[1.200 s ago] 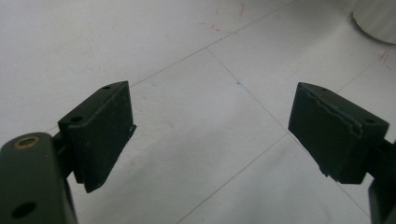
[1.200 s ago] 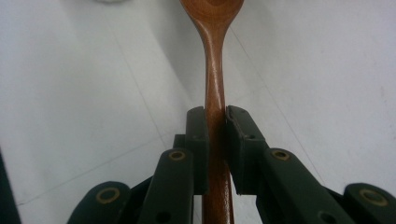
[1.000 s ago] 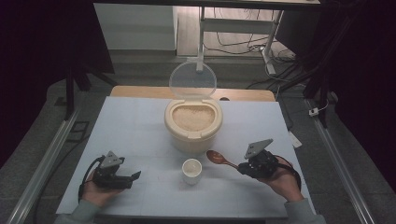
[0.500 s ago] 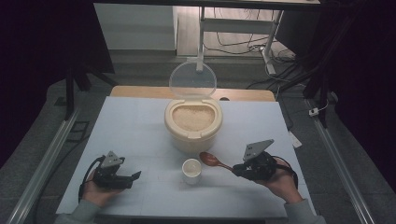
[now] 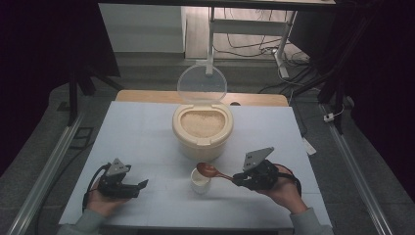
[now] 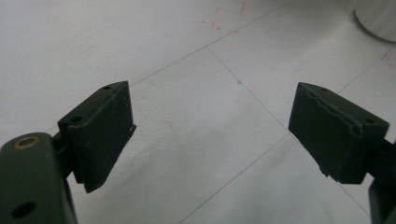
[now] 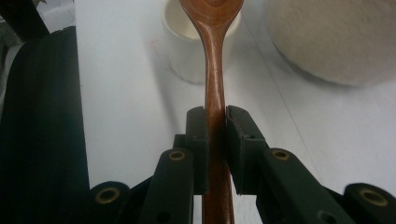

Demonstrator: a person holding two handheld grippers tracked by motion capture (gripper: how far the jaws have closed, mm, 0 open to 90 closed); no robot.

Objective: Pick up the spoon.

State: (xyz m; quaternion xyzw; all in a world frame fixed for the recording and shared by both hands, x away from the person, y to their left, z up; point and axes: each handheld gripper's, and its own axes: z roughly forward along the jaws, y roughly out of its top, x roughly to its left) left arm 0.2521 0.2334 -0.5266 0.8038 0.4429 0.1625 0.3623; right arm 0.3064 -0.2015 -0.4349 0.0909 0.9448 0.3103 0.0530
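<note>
My right gripper (image 5: 240, 179) (image 7: 215, 122) is shut on the handle of a brown wooden spoon (image 5: 211, 171) (image 7: 214, 70). The spoon's bowl hangs over a small white cup (image 5: 200, 182) (image 7: 187, 51) at the table's front centre. Behind the cup stands a beige rice container (image 5: 202, 129) (image 7: 336, 42) full of rice, its clear lid (image 5: 202, 84) tipped up at the back. At the front left my left gripper (image 5: 142, 186) (image 6: 210, 135) rests low over the white table with its jaws wide apart and nothing between them.
The white tabletop (image 5: 142, 137) has a wooden strip (image 5: 147, 96) along its far edge. Metal rails (image 5: 49, 166) run along both sides of the table. A small white item (image 5: 308, 146) lies at the right edge. Cables and a stand sit on the floor beyond.
My right gripper has carried the spoon leftward, from right of the cup to over it. The left hand has stayed put.
</note>
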